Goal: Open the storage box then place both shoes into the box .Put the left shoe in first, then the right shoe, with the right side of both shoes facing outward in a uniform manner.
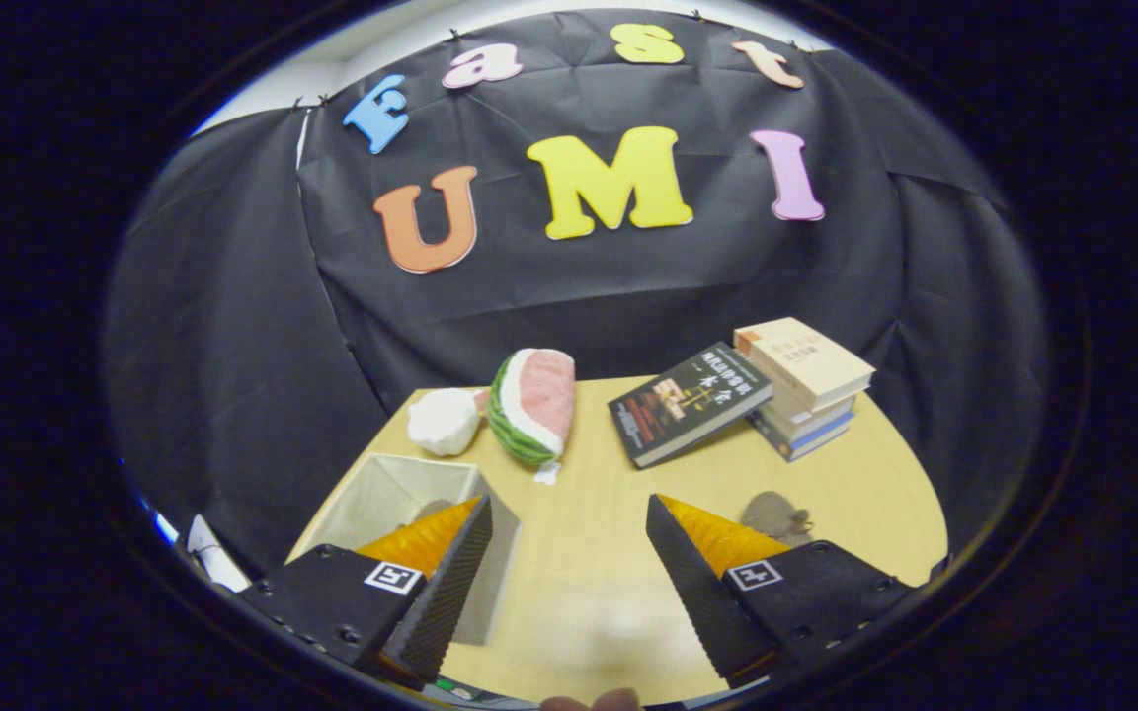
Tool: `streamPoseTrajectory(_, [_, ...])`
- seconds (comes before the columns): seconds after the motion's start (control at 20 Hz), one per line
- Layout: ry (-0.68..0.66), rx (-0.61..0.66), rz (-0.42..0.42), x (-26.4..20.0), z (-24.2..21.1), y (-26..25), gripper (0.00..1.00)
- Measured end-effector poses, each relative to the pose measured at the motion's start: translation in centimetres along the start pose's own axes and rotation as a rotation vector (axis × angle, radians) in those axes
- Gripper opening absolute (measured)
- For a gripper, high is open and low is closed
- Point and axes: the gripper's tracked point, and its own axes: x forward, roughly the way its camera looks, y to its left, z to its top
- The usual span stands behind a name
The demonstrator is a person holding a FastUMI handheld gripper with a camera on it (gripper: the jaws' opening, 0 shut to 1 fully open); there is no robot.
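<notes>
My gripper (569,509) is open, held above the wooden table (579,583) with nothing between its fingers. A pale fabric storage box (371,494) stands open-topped behind the left finger (450,573), which covers part of it. A small grey shape (434,510) shows inside the box just past that fingertip; it looks like a shoe, mostly hidden. A second grey shoe (776,515) lies on the table just beyond the right finger (697,583), partly hidden by it.
A watermelon-slice plush (532,405) and a white plush (444,421) lie behind the box. A dark book (690,402) leans on a stack of books (806,385) at the back right. Black cloth walls the table in. A person's fingertip (594,701) shows below the fingers.
</notes>
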Motion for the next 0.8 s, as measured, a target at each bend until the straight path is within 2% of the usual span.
streamPoseTrajectory(0.3, [0.000, 0.001, -0.070, -0.5, -1.0, -12.8, 0.96])
streamPoseTrajectory(0.55, [0.103, -0.029, -0.104, 1.8, -6.1, -20.2, 0.96])
streamPoseTrajectory(0.8, [0.263, -0.051, -0.098, 6.8, -12.9, -23.7, 0.96])
